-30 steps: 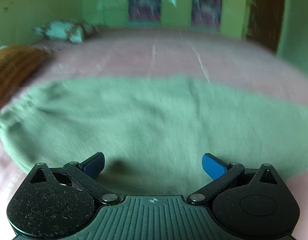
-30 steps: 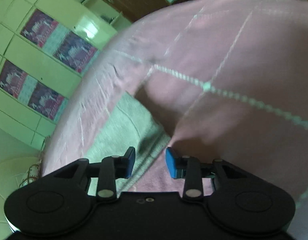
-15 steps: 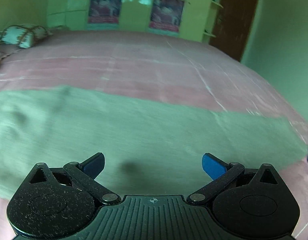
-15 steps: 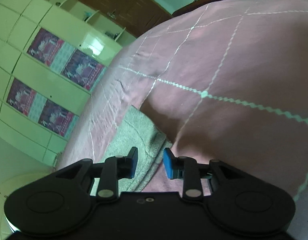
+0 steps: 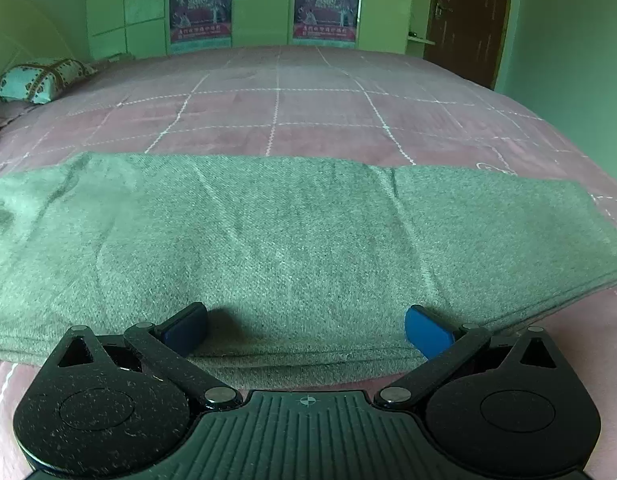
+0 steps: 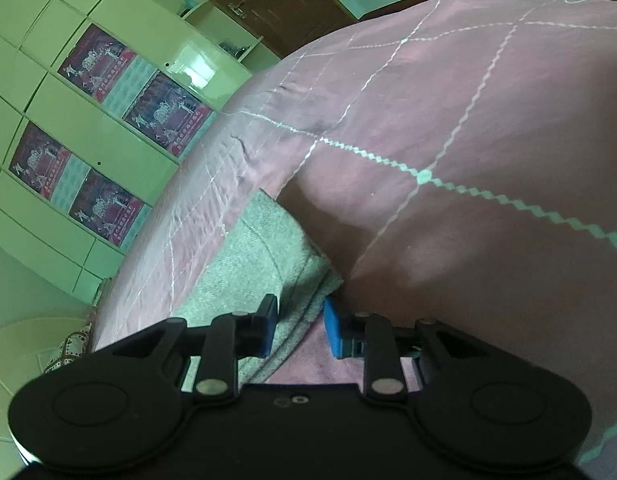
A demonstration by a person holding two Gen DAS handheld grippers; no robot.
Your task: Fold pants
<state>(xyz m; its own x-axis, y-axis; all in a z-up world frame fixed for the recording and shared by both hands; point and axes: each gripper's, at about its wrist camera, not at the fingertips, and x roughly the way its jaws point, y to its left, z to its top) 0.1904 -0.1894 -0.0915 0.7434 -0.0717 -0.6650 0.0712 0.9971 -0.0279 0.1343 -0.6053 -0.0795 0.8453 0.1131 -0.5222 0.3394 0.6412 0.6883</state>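
Left wrist view: the left gripper (image 5: 306,330) occupies the lower frame with its jaws spread wide and nothing between them, poised over the near edge of the green pants (image 5: 292,240), which lie flat in a long band across the middle of the frame on a pink bedspread (image 5: 276,112). A pillow (image 5: 36,80) sits at the upper left; cupboards (image 5: 264,4) fill the top. Right wrist view: the right gripper (image 6: 298,330), at lower centre, has its jaws closing, narrowly parted, with the hem of the pants (image 6: 264,252) between the pads; whether they press the cloth cannot be told. The bedspread (image 6: 488,120) fills the right half.
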